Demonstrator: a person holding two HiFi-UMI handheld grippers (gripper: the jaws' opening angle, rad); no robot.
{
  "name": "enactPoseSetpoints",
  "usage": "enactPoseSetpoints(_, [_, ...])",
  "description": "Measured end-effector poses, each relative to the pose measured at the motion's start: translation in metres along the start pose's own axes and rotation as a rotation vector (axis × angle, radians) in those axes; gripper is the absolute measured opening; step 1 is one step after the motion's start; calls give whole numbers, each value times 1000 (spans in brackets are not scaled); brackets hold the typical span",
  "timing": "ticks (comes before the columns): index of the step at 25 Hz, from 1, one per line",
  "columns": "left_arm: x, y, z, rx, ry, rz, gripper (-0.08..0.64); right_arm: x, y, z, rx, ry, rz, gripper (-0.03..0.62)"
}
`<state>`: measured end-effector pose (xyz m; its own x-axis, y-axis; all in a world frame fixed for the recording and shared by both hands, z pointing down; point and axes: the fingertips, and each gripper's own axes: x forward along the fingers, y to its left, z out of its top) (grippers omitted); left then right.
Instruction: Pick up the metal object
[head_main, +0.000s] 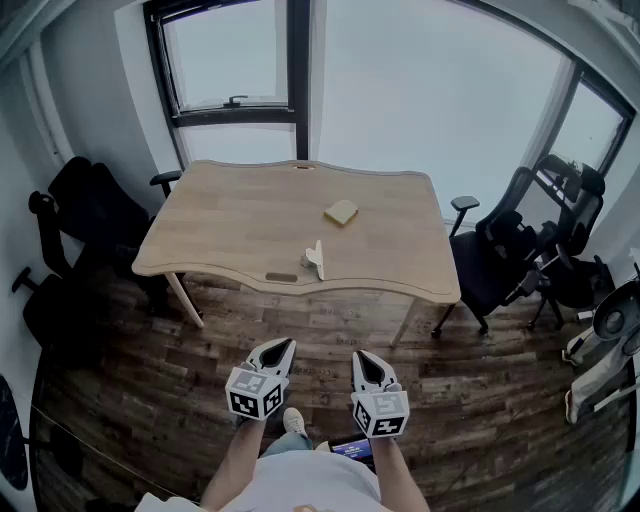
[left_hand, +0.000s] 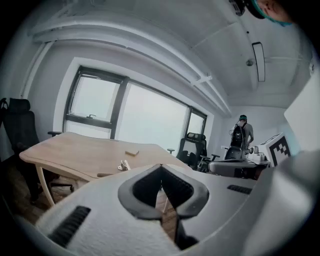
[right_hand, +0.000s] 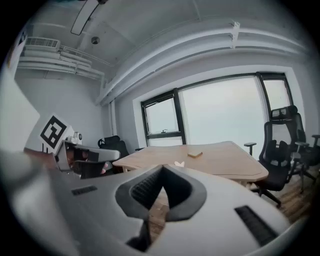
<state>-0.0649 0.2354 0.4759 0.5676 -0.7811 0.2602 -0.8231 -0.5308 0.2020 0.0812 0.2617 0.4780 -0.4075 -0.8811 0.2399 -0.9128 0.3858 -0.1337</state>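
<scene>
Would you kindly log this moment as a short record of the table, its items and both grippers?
table: wooden, ahead of the person
metal object: near front edge, untouched
yellow block: farther back, to the right
brown strip: at front edge, left of metal object
left gripper: jaws together, empty, over the floor
right gripper: jaws together, empty, over the floor

The table (head_main: 230, 215) is pale matt wood; the floor (head_main: 480, 400) dark grained planks; the metal object (head_main: 316, 259) dull silvery.
</scene>
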Motion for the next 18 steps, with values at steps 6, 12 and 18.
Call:
enactPoseSetpoints(6, [-3,2,7,-4,-19,13,18,1,-1,3,-13,4,10,11])
enactPoseSetpoints(12, [-12,8,10,-17,-33,32,18,6,1,5,23,-17,36,11])
enactPoseSetpoints(18, [0,20,7,-32,-35,41,18,26,2,6,25,-18,71,11])
